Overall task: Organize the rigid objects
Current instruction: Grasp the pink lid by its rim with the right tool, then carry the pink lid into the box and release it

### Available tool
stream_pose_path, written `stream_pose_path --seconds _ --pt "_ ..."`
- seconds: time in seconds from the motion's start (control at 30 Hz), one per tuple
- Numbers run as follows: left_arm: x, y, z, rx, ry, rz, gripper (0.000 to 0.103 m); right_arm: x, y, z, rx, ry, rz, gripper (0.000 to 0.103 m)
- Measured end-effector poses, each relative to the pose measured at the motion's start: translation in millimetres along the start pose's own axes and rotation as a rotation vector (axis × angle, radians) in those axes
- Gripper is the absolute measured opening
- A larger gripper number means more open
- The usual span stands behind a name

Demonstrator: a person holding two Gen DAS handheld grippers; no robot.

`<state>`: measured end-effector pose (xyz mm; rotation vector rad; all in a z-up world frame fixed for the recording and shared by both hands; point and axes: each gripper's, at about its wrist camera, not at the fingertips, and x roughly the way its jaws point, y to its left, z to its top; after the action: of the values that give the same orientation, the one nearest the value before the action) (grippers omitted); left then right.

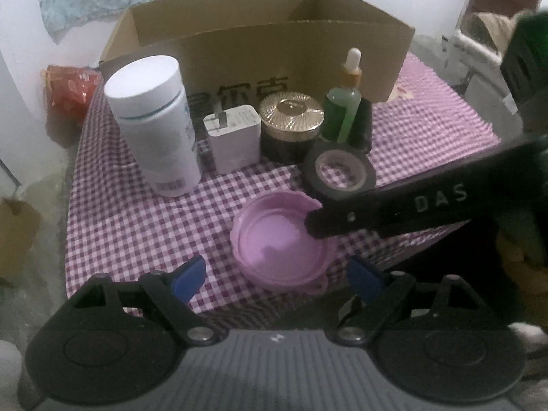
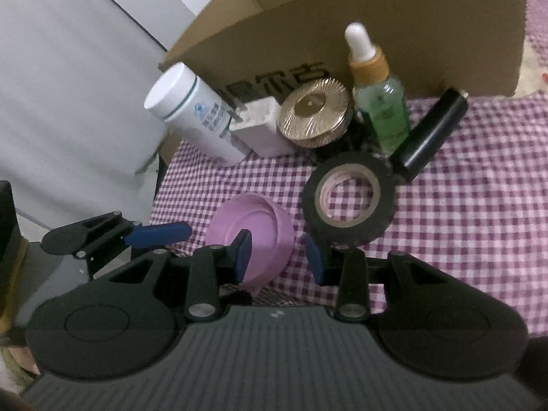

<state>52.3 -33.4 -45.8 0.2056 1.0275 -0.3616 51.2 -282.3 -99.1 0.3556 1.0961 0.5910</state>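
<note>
Our right gripper (image 2: 277, 253) has its blue pads on both sides of the wall of the pink plastic lid (image 2: 251, 236). One pad is inside the rim and the other is outside, but we cannot tell if they already press on it. The lid looks tilted in the right wrist view, so we judge that the grasp is just beginning or the lift has just started.

Our left gripper (image 1: 274, 274) hovers near the front edge of the table with its fingers wide apart and holds nothing.

Just behind the lid lies the roll of black tape (image 2: 348, 198), flat on the checkered tablecloth (image 2: 462, 205). Behind the tape stand, in a row, the white bottle (image 1: 154, 123), the white charger plug (image 1: 233, 137), the jar with a gold lid (image 1: 291, 120), the green dropper bottle (image 1: 344, 106) and a black tube (image 2: 430, 133). All of them are in front of the open cardboard box (image 1: 260, 27).

What we see of the inside of the box is bare, and every object is outside it. We think the task is near its beginning: if the box is the place for the objects, all seven must go in, and the lid seems to be the first.
</note>
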Motion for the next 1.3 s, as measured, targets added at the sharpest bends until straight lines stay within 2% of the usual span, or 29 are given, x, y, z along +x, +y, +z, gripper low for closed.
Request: stream_pose_path --seconds 0.17,0.27,0.33,0.53,0.63,0.8,0.9,1.0,1.13,1.3 --pt "13 -2 -1 0.021 0.004 0.013 0.089 7 6 -2 -0.011 0.002 -0.029 0.031" --pt "17 -1 -2 0.013 0.005 0.011 0.079 12 8 0 -0.021 0.000 -0.042 0.021" --pt "15 -1 -3 0.007 0.000 0.002 0.068 13 7 -1 -0.022 0.002 -0.042 0.016" --pt "5 -5 -6 0.022 -0.035 0.035 0.068 10 13 -2 -0.033 -0.011 -0.036 0.014" --pt "-15 -6 -3 0.033 -0.080 0.063 0.068 -3 23 0 -0.051 -0.034 -0.020 0.014" --pt "-61 -5 20 0.069 -0.209 0.137 0.068 -39 58 19 -0.162 -0.133 -0.002 0.014" --pt "-84 0 47 0.096 -0.288 0.181 0.068 -61 81 45 -0.245 -0.210 0.003 0.014" --pt "-94 10 80 0.124 -0.332 0.206 0.068 -74 95 81 -0.291 -0.249 0.014 0.015" --pt "-80 37 130 0.091 -0.274 0.136 0.068 -67 92 142 -0.249 -0.194 0.033 0.015" --pt "-21 76 188 -0.014 -0.071 -0.006 0.068 -24 57 207 -0.080 -0.017 0.038 0.016"
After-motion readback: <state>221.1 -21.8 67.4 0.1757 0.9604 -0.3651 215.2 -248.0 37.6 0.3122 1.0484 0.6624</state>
